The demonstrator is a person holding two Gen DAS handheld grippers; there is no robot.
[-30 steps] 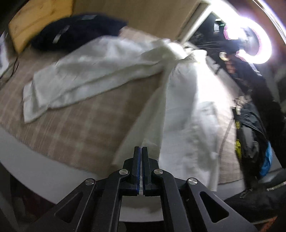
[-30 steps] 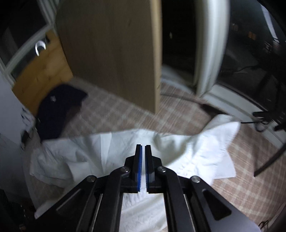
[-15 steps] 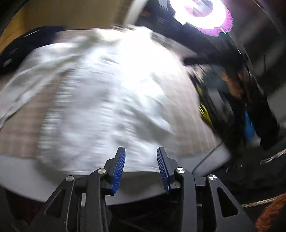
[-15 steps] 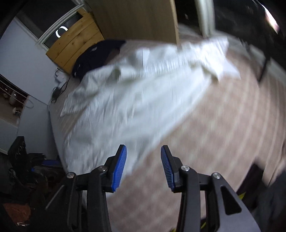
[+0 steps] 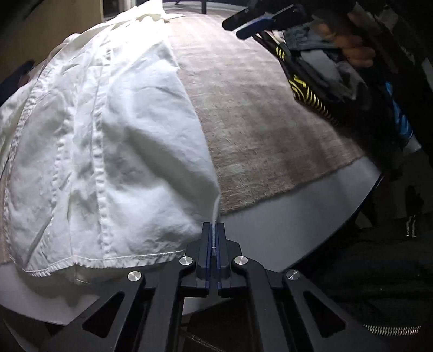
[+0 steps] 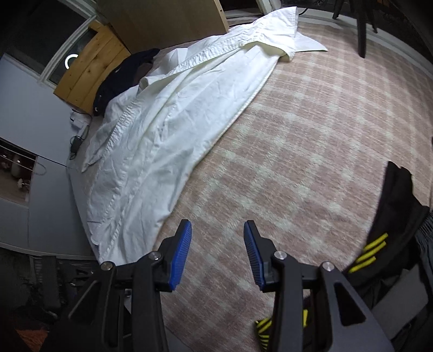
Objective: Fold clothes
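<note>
Your left claw (image 5: 213, 238) is clenched on the white shirt (image 5: 108, 151), pinching a thin bit of its near right corner between the blue pads; it opened and closed again within the last second, and cloth is between the pads now. The corner is lifted a little into the claw, while the rest of the shirt lies spread out on the pink checked blanket (image 5: 257, 113) that covers the surface. The hem runs along the near edge and hangs slightly over the bare grey rim (image 5: 297, 216) of the surface.

Your right claw (image 6: 217, 251) is released, blue pads (image 6: 180, 254) well apart with nothing between them. It hangs over bare blanket, just right of the shirt's near corner and not touching it. In the left wrist view the same claw (image 5: 259, 21) shows at the top right, with your hand (image 5: 354, 46) behind it.

From the right wrist view the shirt (image 6: 176, 121) stretches away to the far side, collar (image 6: 268, 29) end farthest. A dark garment (image 6: 121, 78) lies at the far left just beyond it. Black clothes with yellow stripes (image 6: 379, 243) sit at the right edge, well apart from the shirt. A wooden board (image 6: 167, 19) stands at the far end.
</note>
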